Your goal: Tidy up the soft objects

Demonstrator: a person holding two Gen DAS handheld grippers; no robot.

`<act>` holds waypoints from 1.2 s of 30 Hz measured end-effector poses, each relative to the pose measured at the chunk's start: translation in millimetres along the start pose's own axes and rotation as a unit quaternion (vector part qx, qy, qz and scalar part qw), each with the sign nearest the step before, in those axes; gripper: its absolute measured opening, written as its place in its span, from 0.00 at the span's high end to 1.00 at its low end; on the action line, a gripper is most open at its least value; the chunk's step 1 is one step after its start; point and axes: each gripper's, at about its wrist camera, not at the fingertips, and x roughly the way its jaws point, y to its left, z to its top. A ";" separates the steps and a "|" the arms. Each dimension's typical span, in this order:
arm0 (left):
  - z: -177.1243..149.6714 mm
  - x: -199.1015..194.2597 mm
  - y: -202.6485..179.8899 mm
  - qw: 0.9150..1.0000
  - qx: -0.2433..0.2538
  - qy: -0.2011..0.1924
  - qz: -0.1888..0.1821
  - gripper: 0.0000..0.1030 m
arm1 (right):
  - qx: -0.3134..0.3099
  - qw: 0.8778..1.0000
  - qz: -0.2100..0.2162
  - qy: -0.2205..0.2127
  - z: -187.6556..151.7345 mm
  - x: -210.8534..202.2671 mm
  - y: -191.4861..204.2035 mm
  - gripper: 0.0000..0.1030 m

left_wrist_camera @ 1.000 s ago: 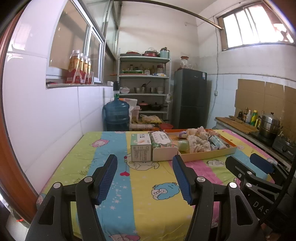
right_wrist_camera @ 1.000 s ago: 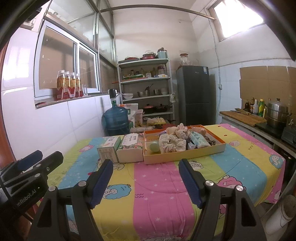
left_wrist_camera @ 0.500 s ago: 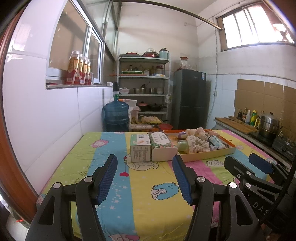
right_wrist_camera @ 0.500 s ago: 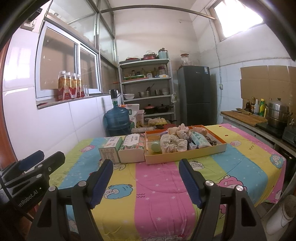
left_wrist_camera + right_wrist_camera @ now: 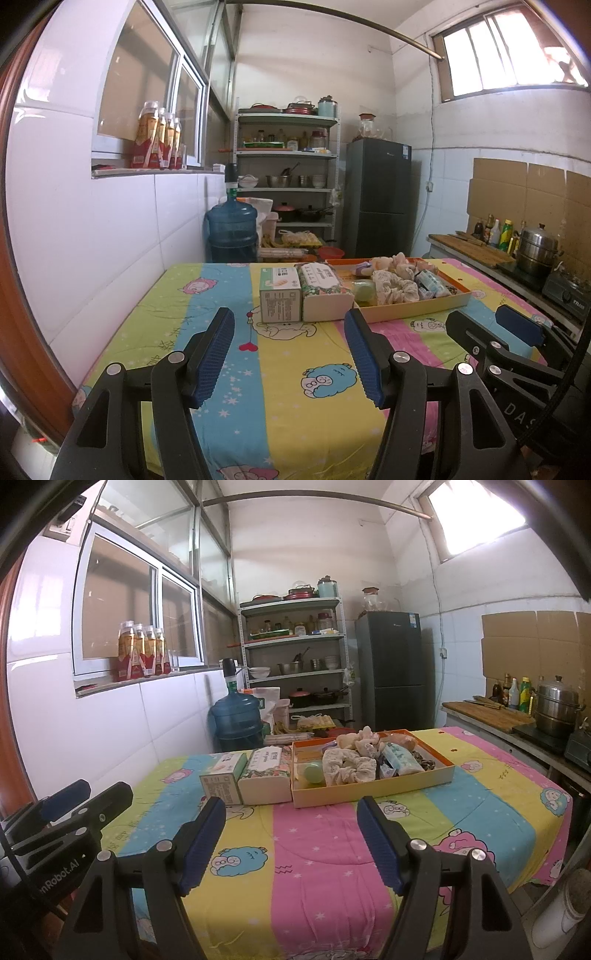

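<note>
Your left gripper (image 5: 290, 334) stands with its blue-ribbed jaws wide apart and nothing between them, hanging over the near end of the striped cartoon-print cloth (image 5: 280, 373) that covers the table. Your right gripper (image 5: 291, 823) is the same: jaws spread wide, empty, above the pink stripe. Neither touches anything. From the left gripper, at 12 o'clock, a green-and-white cardboard carton (image 5: 279, 295) sits touching a floral-topped white tissue box (image 5: 325, 293) on its right. At 1 o'clock, just beside the tissue box, lies the shallow orange cardboard tray (image 5: 439, 301) holding the soft things: a cream lace scrunchie (image 5: 395, 290), a pale green round sponge (image 5: 364, 290), a light blue tissue pack (image 5: 430, 282) and other fabric pieces heaped behind. From the right gripper that tray (image 5: 373, 788) is at 12 o'clock, the two boxes at 11 o'clock.
</note>
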 end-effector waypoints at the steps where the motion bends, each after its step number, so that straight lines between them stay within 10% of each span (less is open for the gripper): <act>1: -0.1 -0.1 -0.1 1.000 0.000 0.000 0.000 0.38 | 0.000 1.000 0.000 0.000 0.1 0.1 -0.1 0.29; 36: -0.7 -0.4 -0.3 1.000 0.000 0.000 0.000 0.38 | -0.014 1.000 -0.021 -0.011 2.8 -4.2 8.5 0.29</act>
